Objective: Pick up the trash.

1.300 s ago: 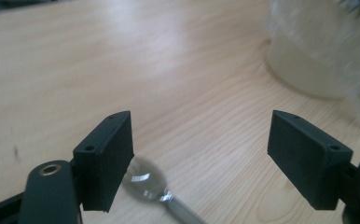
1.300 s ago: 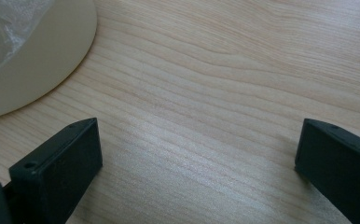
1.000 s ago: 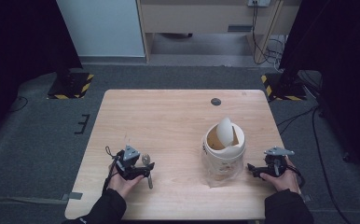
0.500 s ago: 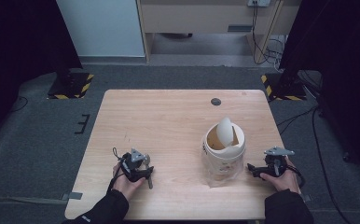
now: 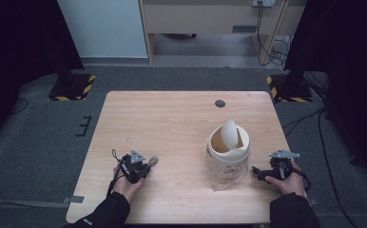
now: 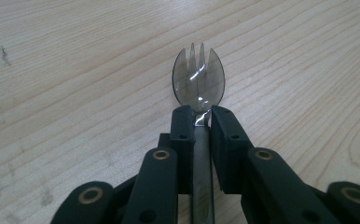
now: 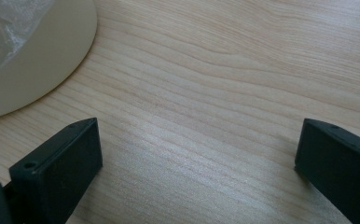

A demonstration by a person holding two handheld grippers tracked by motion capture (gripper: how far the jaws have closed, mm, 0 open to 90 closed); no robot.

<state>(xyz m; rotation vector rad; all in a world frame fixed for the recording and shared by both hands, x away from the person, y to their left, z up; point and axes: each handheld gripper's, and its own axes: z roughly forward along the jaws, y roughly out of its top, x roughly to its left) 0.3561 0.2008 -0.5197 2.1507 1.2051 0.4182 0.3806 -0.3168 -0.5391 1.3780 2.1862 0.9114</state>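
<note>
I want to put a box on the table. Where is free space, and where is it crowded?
Free: the far half of the table, up to the small dark disc, and the middle between the left gripper and the cream container. Crowded: container to right gripper.

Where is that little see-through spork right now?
In the high view the spork is near the table's front left, clamped in the left hand-held gripper, left of the bin.

A light wooden table stands on grey carpet before a wooden cabinet
</note>
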